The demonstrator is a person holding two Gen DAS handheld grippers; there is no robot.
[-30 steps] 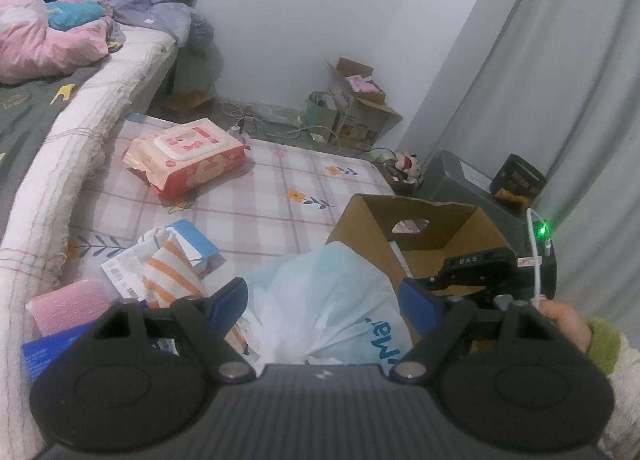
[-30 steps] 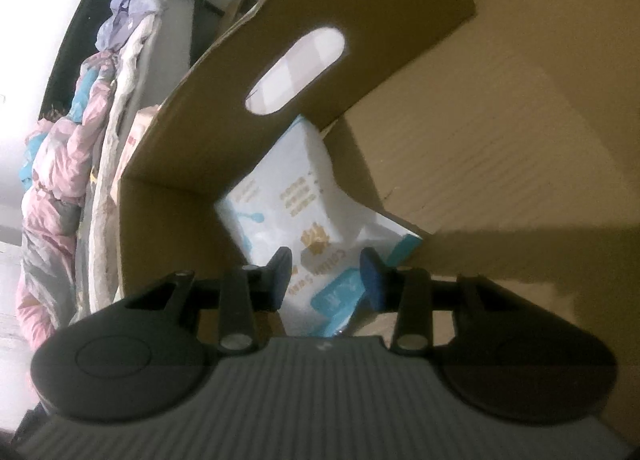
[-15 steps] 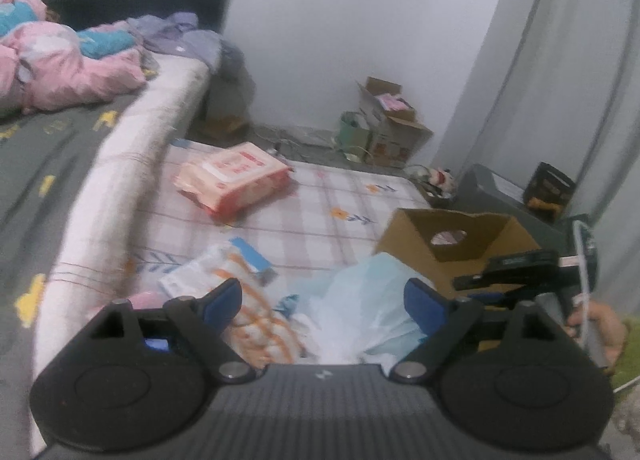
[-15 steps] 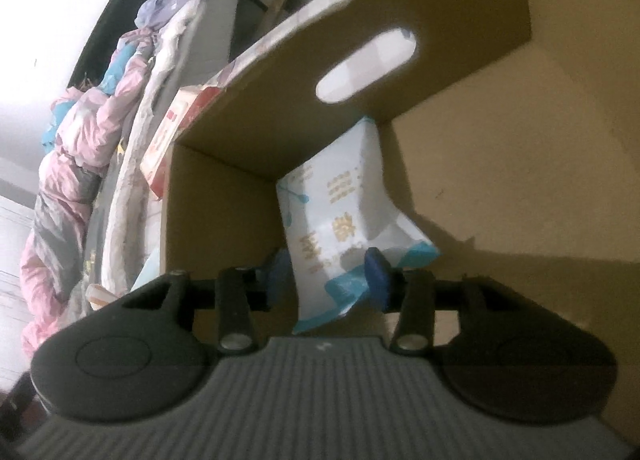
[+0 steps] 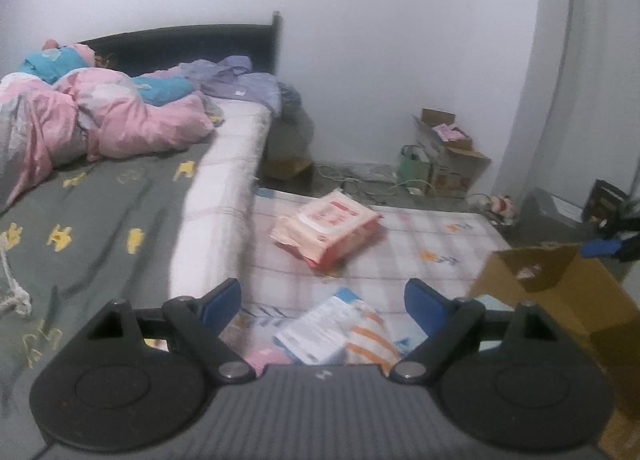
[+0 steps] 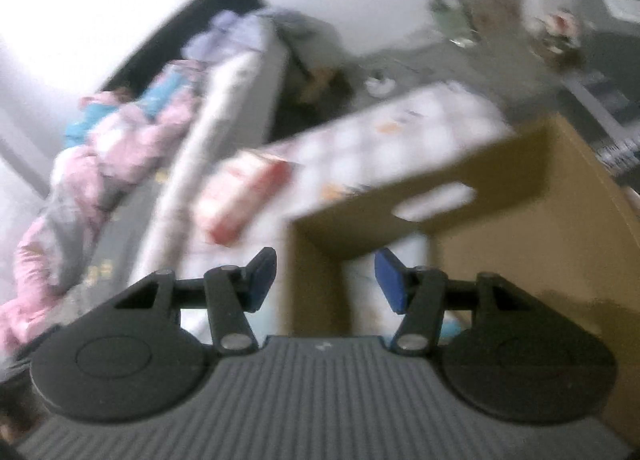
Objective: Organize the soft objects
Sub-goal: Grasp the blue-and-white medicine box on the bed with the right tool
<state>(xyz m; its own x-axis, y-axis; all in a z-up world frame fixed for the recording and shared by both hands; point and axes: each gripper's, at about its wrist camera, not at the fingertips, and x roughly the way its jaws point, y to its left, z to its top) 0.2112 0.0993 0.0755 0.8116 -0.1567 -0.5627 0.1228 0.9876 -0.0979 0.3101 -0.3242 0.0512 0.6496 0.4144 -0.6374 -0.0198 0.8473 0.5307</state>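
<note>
The striped soft pack [image 5: 370, 338] is lying on the checked mat [image 5: 400, 244] just beyond the left tongs [image 5: 322, 302], between their spread, empty tips, its length slanting away leftward. The right tongs [image 6: 325, 278] are opening, empty, over the cardboard box [image 6: 520, 228], farther off.

A home bedroom: a bed [image 5: 132, 196] with a rumpled pink quilt [image 5: 100, 116], and a checked floor mattress [image 5: 400, 244].
</note>
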